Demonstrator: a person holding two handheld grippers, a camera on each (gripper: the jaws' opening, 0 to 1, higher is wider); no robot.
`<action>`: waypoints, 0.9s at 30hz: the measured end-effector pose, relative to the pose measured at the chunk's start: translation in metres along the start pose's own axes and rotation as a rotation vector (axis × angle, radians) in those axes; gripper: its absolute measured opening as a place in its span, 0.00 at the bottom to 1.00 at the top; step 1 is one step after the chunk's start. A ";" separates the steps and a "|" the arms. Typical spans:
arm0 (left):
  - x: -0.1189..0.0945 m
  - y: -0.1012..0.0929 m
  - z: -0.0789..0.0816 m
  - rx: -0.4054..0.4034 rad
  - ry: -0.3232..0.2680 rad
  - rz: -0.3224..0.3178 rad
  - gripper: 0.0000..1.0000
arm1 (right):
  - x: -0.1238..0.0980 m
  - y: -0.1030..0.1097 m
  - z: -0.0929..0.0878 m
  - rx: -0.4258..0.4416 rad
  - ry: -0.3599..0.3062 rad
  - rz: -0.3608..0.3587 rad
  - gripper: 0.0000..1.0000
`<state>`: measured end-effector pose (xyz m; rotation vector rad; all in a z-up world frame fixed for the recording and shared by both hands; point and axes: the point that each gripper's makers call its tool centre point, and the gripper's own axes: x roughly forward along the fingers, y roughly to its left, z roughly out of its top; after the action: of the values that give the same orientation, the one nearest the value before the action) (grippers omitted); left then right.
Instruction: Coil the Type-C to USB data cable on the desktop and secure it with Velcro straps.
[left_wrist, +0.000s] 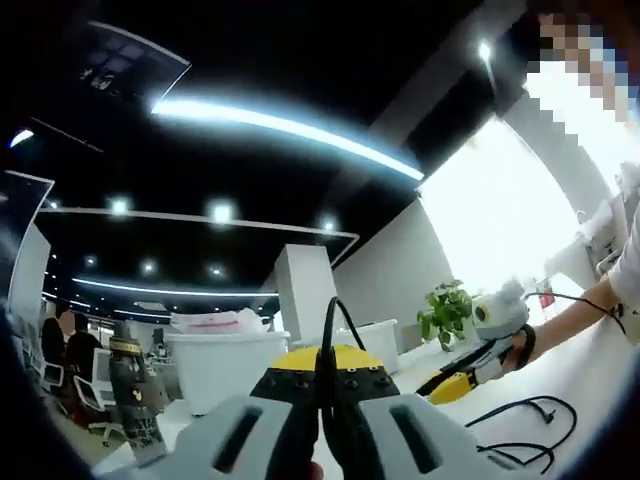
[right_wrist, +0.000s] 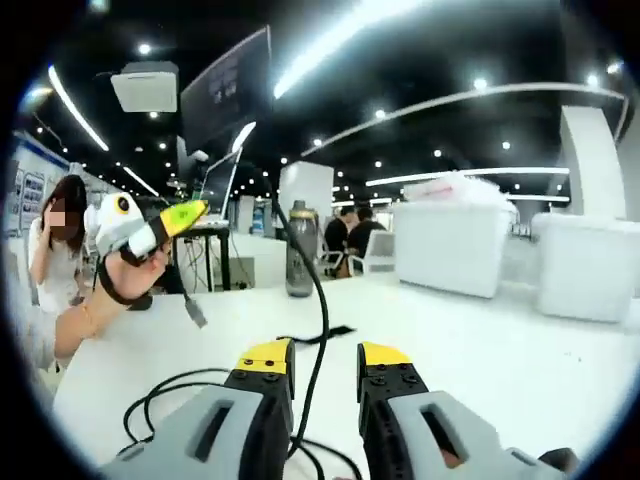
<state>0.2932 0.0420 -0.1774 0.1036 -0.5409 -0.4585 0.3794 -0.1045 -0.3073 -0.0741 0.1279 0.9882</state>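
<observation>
The white surface (right_wrist: 480, 350) carries everything, and most of the black cable (right_wrist: 318, 290) lies on it in loose loops near me, not yet gathered into a coil. I judge the task is at its start: the cable is being lifted and straightened so I can begin winding it.

In the right gripper view my left gripper (right_wrist: 170, 222) is raised well above the surface, held in a hand (right_wrist: 130, 270), and a stretch of cable with a plug (right_wrist: 193, 311) on its end dangles below it. In the left gripper view my left gripper (left_wrist: 325, 385) has its jaws pressed together on the cable (left_wrist: 326, 340), which rises from between the tips; I hold it high so the slack hangs free and untwisted.

My right gripper (right_wrist: 323, 362) is spread, with the cable running up through the gap without being pinched, ready to guide the run as I wind. In the left gripper view it (left_wrist: 470, 375) rests low over the surface beside more loops (left_wrist: 520, 425).

A dark strip (right_wrist: 325, 333) lies on the surface past my right gripper's tips; it may be the Velcro strap, but it is too small to be sure. I cannot trace which loop joins which, and the cable's other end is cut off below the frame. A dark bottle (right_wrist: 299, 250) stands further back.
</observation>
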 end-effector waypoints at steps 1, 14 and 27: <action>0.000 0.000 0.001 0.010 -0.001 0.003 0.04 | 0.000 0.001 -0.008 0.016 0.011 0.010 0.24; -0.002 0.005 0.019 -0.062 -0.071 0.002 0.04 | 0.027 0.018 -0.022 0.008 0.011 0.112 0.02; -0.004 0.011 0.023 -0.291 -0.133 -0.013 0.04 | 0.027 0.029 0.074 0.179 -0.349 0.142 0.02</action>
<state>0.2821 0.0540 -0.1576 -0.2035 -0.5983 -0.5545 0.3755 -0.0571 -0.2377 0.2743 -0.1001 1.1127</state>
